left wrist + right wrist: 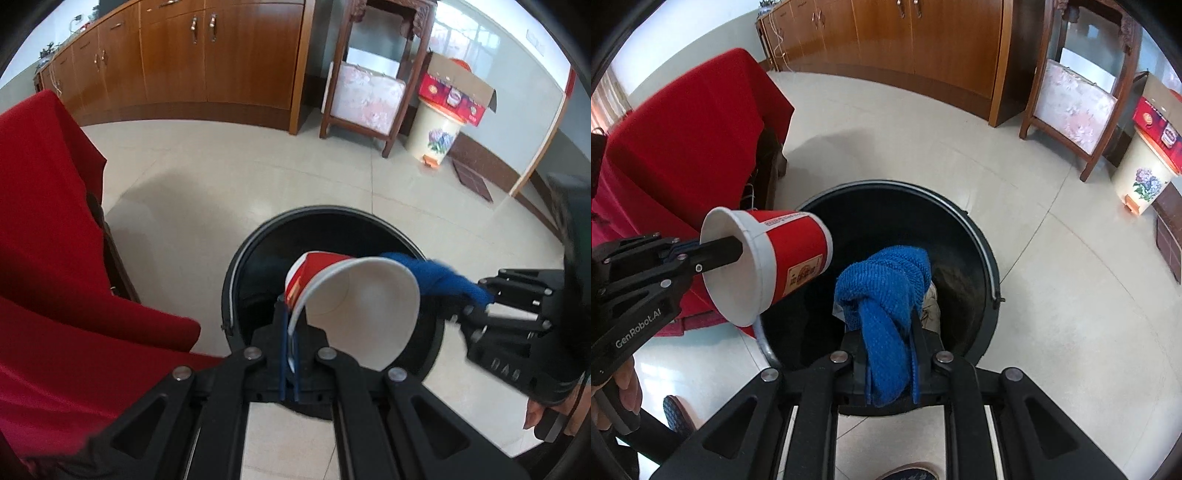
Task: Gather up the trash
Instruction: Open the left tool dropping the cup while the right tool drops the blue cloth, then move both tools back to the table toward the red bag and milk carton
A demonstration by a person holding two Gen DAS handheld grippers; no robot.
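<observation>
Cup: the left gripper (290,328) pinches the rim wall of the red cup (783,258), one finger inside, one outside; the jaws stand narrow, with only the thin wall between them.
Cup axis: lying nearly level, mouth toward the hand, base out over the left rim of the bin (991,273).
Cloth: the right gripper (890,354) clamps a knotted blue cloth (886,291), jaws part-way apart around its bulk; the knot hangs over the bin's near half.
Nearer hand: the right, I judge; its load sits squarely above the opening, the cup only at the edge.
Bin: black, round, open; something pale lies inside.
Floor: pale glossy tiles (192,162).
Room: red-draped chair (687,140) left, wooden cabinets (221,55) behind.
</observation>
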